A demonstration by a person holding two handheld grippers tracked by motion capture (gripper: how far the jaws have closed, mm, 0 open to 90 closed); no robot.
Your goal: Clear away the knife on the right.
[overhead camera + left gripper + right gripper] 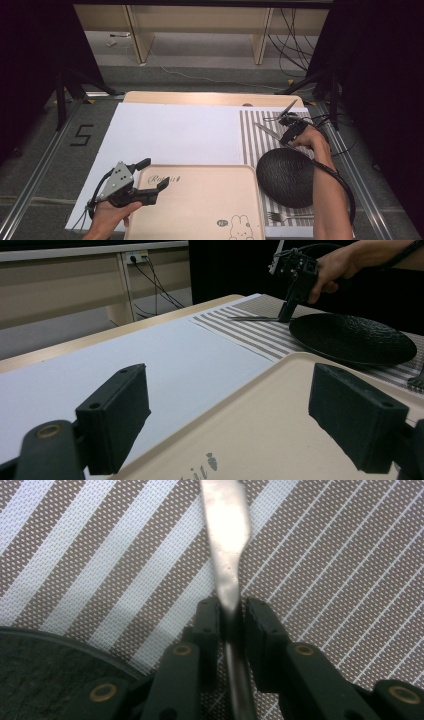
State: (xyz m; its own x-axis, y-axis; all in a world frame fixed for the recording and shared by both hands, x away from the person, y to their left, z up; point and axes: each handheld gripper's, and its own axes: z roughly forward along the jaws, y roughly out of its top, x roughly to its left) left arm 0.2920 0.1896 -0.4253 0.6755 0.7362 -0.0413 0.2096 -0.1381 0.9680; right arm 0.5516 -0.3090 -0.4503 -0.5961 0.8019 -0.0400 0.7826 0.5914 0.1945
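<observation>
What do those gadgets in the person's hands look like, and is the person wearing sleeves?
Both are black handheld tools. The left gripper has two blocky black jaws with small screw holes, brass-coloured pivots and a grey three-cornered plate with holes on top. The right gripper is black too, with brass pivots, and a black cable trails along the forearm. Both forearms are bare, with no sleeves in view.

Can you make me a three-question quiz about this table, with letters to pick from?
1. Where is the fork?
A. on the tray
B. on the striped mat, near the black plate
C. on the floor

2. What colour is the tray?
A. beige
B. blue
C. green

3. What is the right gripper doing?
A. hanging open
B. clamped on a knife
C. holding the plate

Answers: 1 B, it lies on the striped mat by the plate's near edge. 2 A, the tray is beige. 3 B, its jaws pinch the knife.
</observation>
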